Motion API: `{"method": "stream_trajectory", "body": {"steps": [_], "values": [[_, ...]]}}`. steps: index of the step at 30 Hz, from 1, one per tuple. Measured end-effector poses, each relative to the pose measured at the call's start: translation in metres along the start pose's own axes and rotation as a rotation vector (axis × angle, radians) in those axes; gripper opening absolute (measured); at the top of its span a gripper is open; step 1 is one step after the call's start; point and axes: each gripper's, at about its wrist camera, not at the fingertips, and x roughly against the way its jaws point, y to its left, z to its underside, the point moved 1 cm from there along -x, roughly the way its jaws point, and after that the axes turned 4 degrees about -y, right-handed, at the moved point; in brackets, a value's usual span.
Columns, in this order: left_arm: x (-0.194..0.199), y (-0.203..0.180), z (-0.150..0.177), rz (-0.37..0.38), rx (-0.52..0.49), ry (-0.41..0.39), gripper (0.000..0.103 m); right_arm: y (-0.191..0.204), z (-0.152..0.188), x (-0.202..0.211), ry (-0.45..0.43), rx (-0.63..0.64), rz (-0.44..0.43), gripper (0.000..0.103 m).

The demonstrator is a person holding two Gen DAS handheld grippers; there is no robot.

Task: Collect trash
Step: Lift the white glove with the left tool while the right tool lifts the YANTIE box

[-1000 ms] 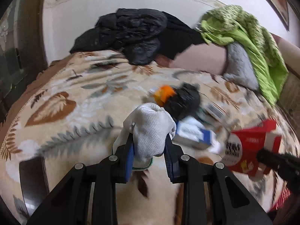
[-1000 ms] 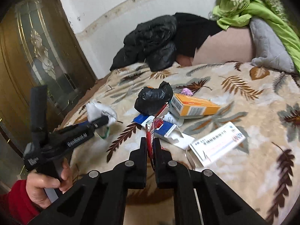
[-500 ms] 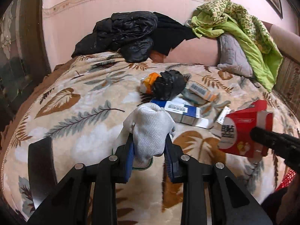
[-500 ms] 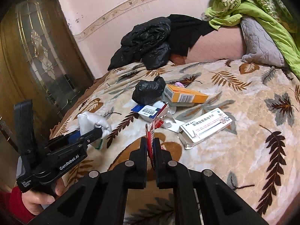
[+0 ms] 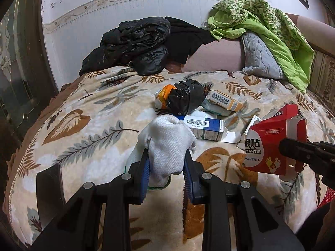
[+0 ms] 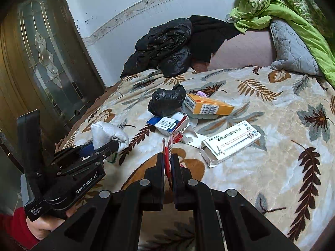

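My left gripper (image 5: pixel 166 163) is shut on a crumpled white glove (image 5: pixel 169 144) and holds it above the leaf-patterned blanket (image 5: pixel 88 129). The glove also shows at the left of the right wrist view (image 6: pixel 106 133). My right gripper (image 6: pixel 167 161) is shut on a flattened red carton (image 6: pixel 167 152), seen edge-on; in the left wrist view the carton (image 5: pixel 272 144) hangs at the right. On the bed lie a black bag (image 6: pixel 166 101), an orange box (image 6: pixel 207 106), a blue-and-white box (image 6: pixel 167 125) and a long white box (image 6: pixel 231 141).
Black jackets (image 5: pixel 138 44) are piled at the wall. A green cover (image 5: pixel 261 27) drapes a grey pillow (image 5: pixel 259 58) at the back right. A wood-and-glass door (image 6: pixel 37 62) stands left of the bed. A red mesh edge (image 5: pixel 326 196) shows at the far right.
Both grippers have pulled back from the trash pile and lifted, each keeping its hold. The boxes and the black bag now look farther away.
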Motion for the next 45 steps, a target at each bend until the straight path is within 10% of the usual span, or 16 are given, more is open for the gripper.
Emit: {"method": "stream_trajectory", "body": {"steps": [45], "values": [[0.007, -0.008, -0.005, 0.077, -0.018, -0.008, 0.028, -0.011, -0.004, 0.021, -0.038, -0.051, 0.003, 0.007]]}}
